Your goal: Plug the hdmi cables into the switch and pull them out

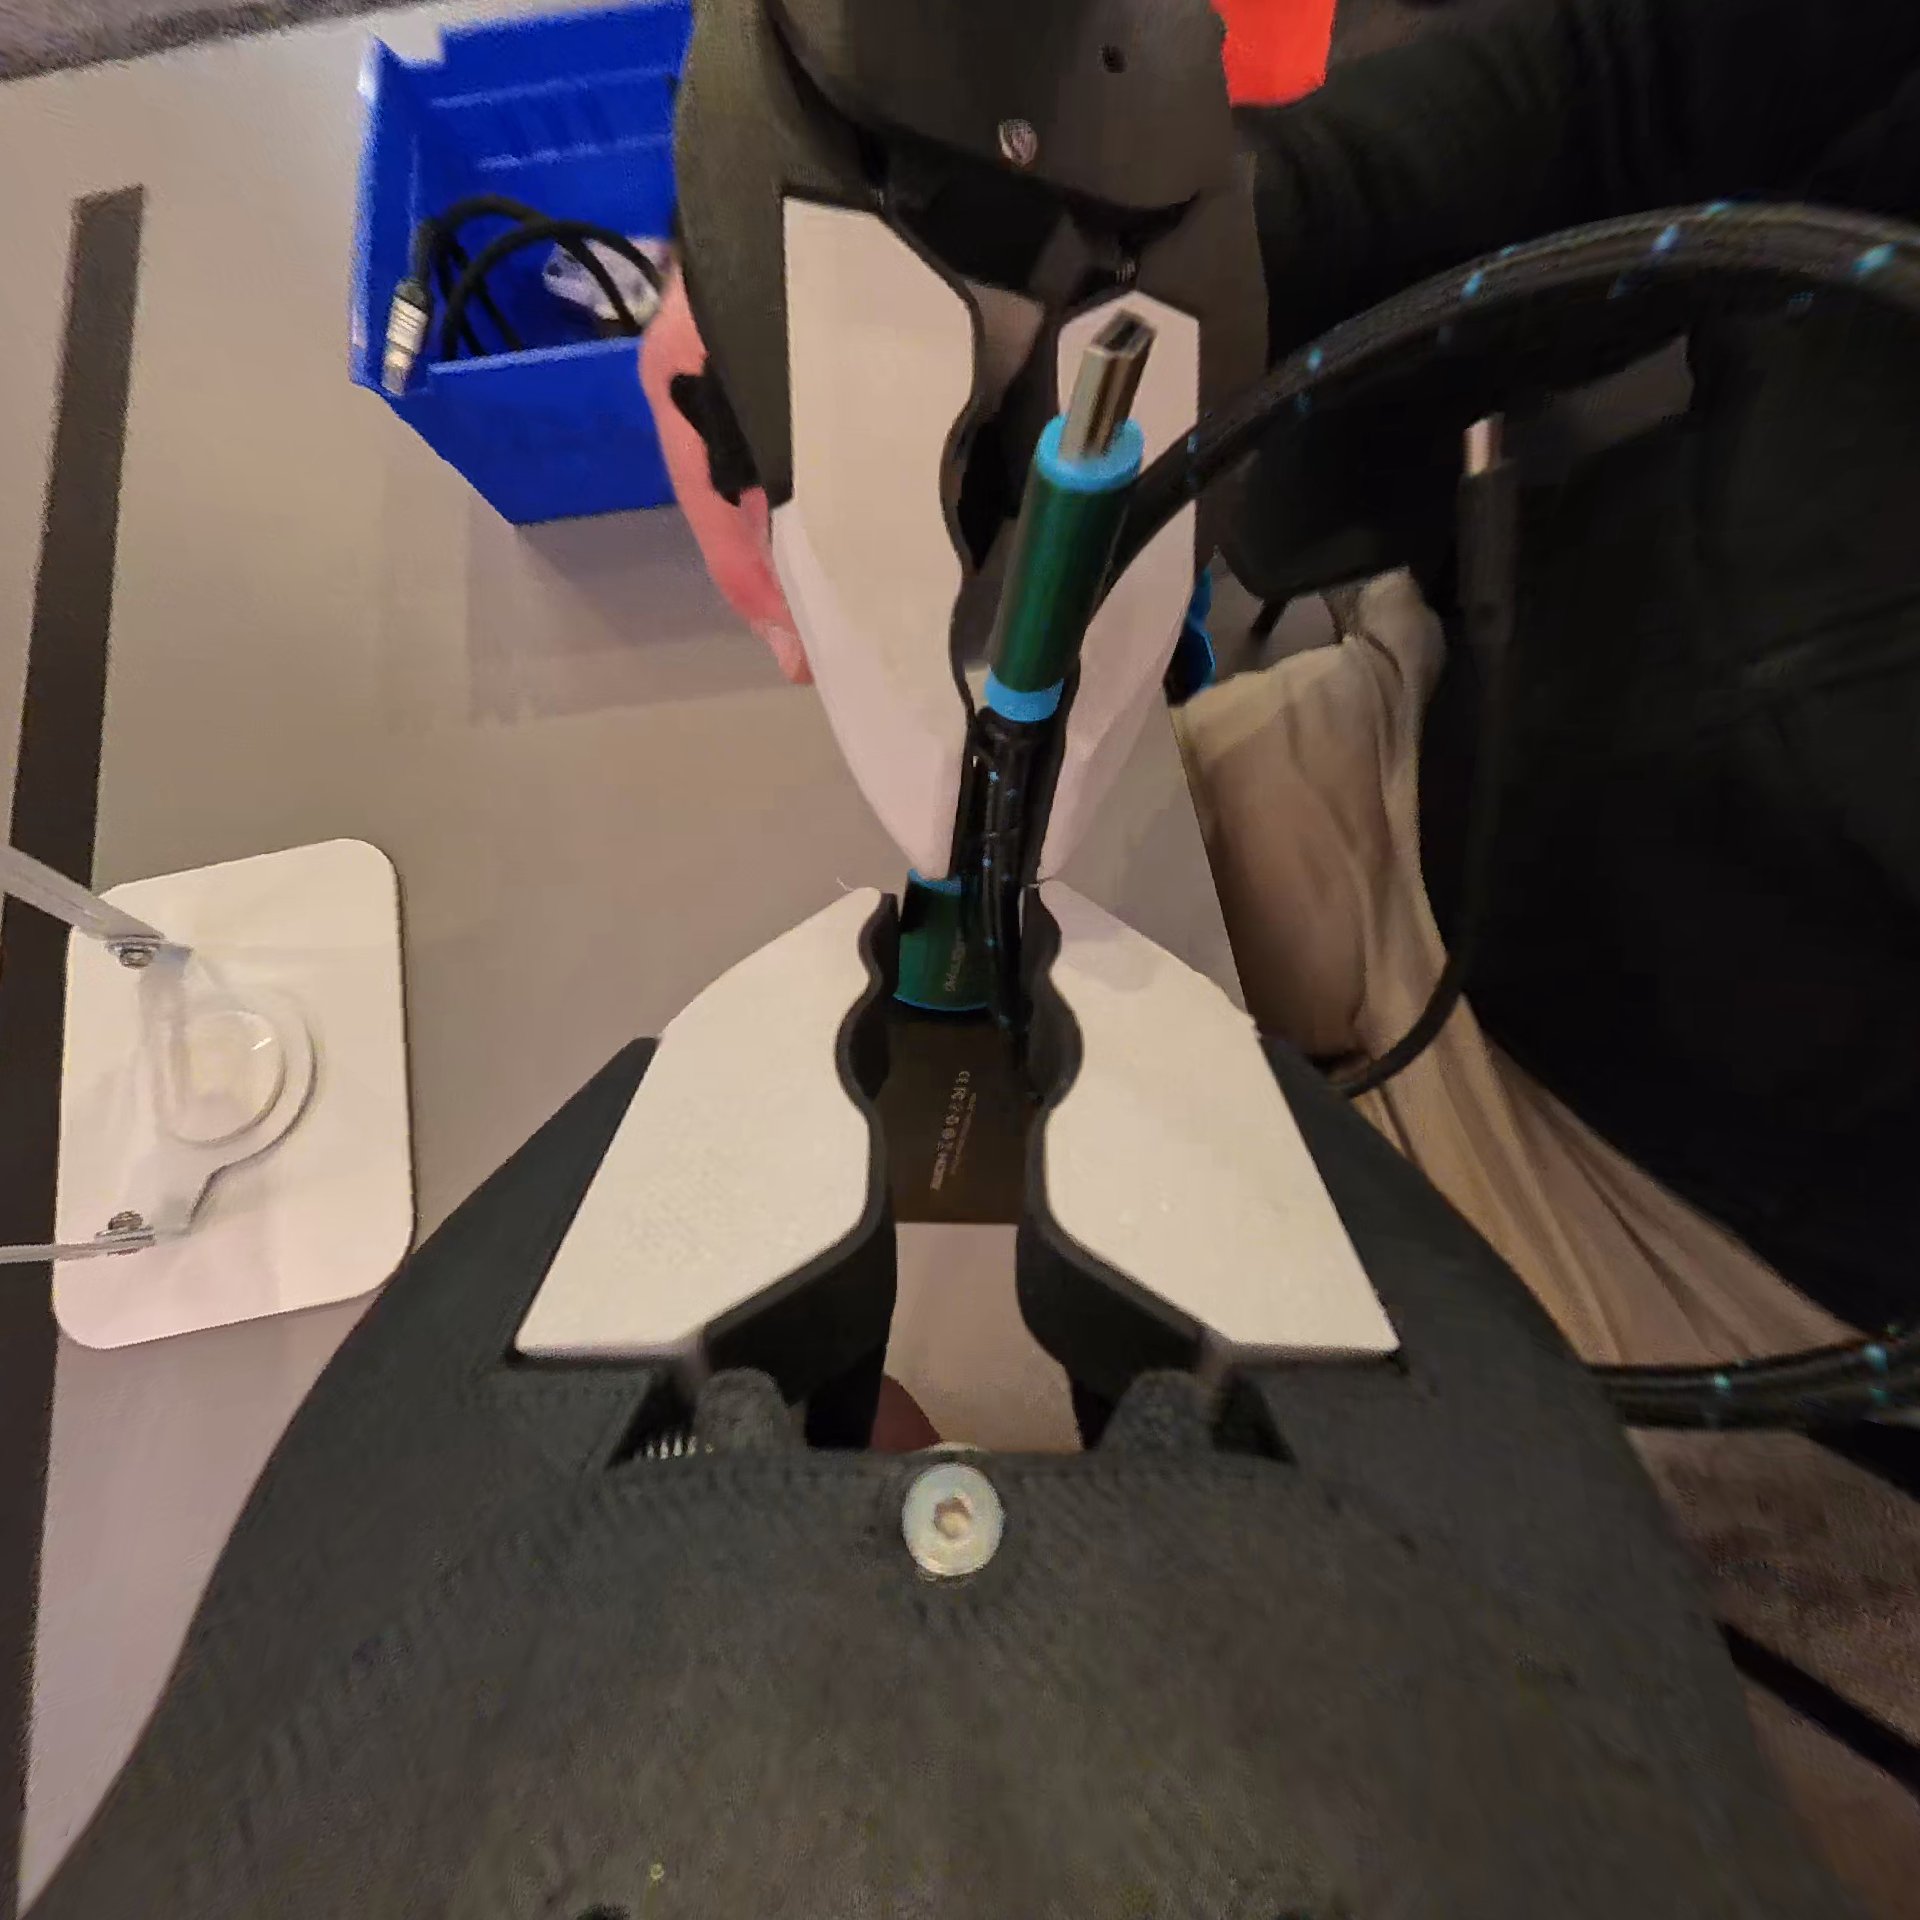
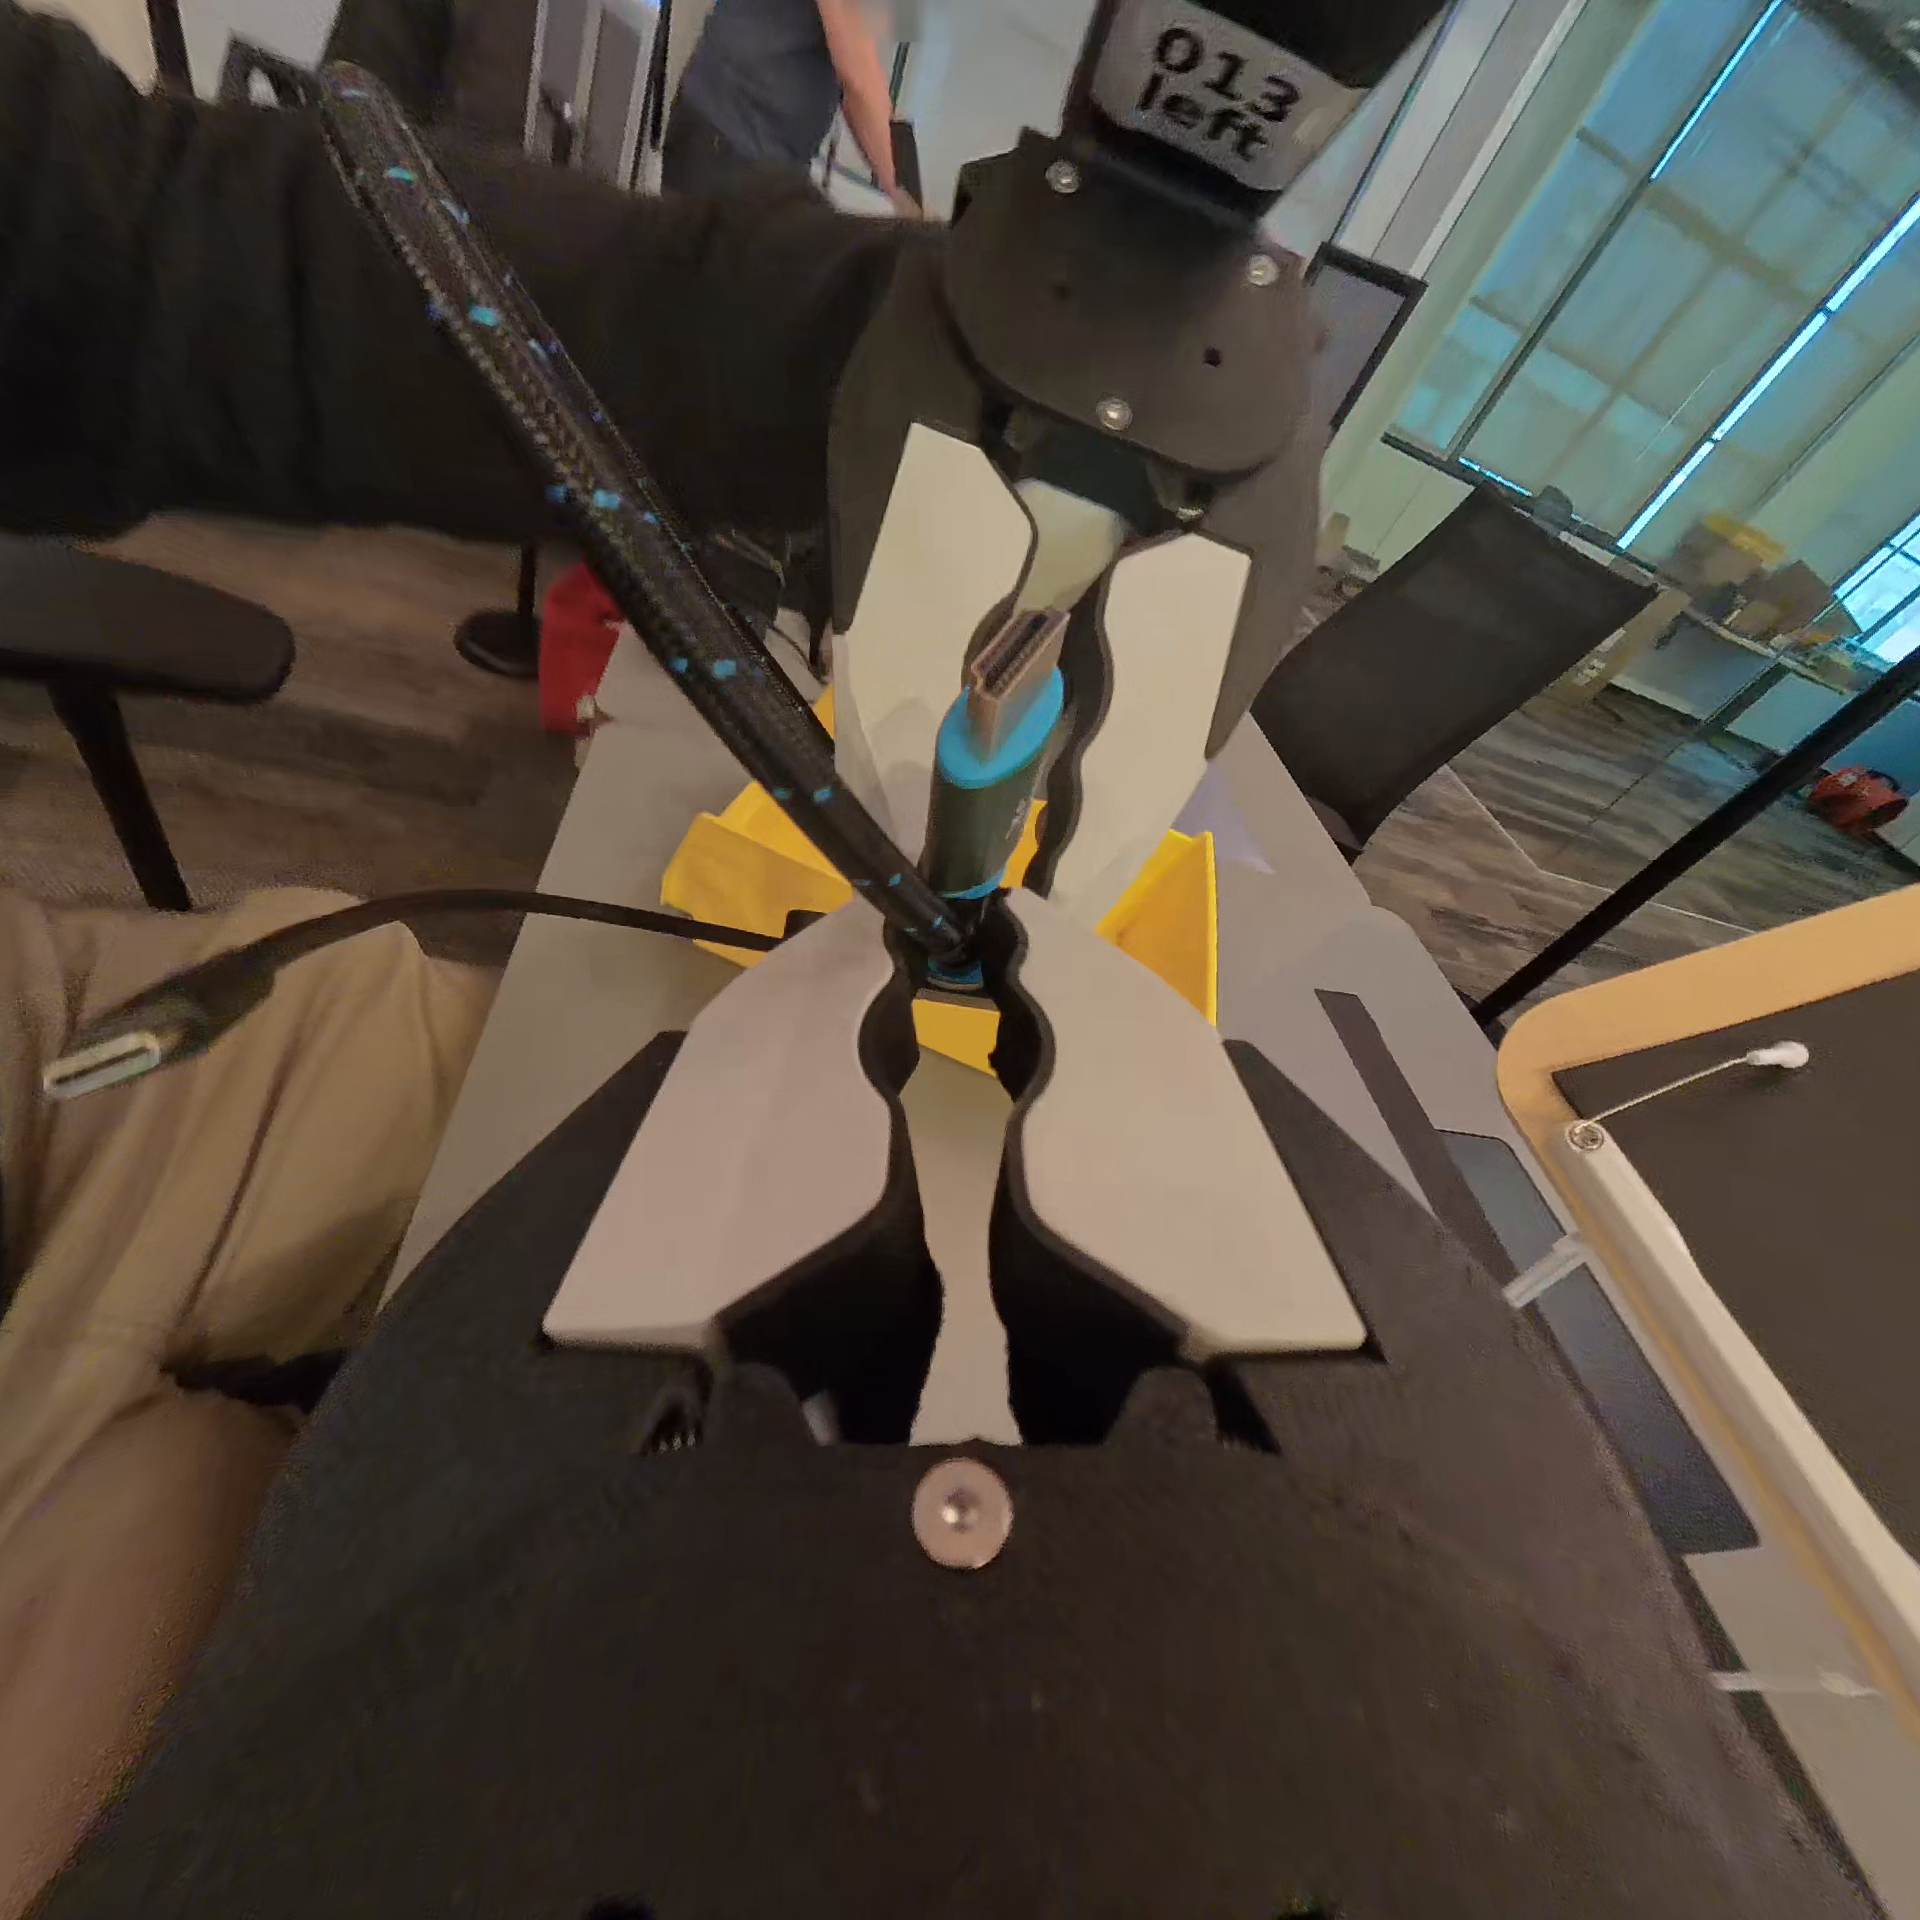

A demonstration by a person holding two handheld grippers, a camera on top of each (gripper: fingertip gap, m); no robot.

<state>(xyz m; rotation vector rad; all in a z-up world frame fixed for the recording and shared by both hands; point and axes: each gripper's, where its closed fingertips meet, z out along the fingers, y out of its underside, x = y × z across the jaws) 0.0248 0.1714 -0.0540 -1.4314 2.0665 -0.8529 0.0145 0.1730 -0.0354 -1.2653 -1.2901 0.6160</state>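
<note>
My left gripper (image 1: 961, 914) is shut on the small black switch (image 1: 951, 1132). A green HDMI plug with blue rings (image 1: 935, 961) sits at the switch's far end, between my fingertips. My right gripper (image 1: 992, 857) meets it tip to tip and is shut on the braided black cable (image 1: 997, 790) just under a second green plug (image 1: 1060, 540). That plug sticks out free, its metal end (image 1: 1107, 374) bare. In the right wrist view my right gripper (image 2: 954, 935) pinches the cable below the same plug (image 2: 987, 790), in front of the left gripper (image 2: 966, 862). The cable (image 2: 582, 457) loops off up and left.
A blue bin (image 1: 520, 436) with more cables stands on the grey table, and a white plate with a clear mount (image 1: 229, 1091) lies at the left. A yellow bin (image 2: 748, 862) sits under the grippers. A thin cable with a silver plug (image 2: 104, 1065) hangs over the person's beige trousers (image 2: 208, 1195). Left and right tips are no more than a few centimetres apart.
</note>
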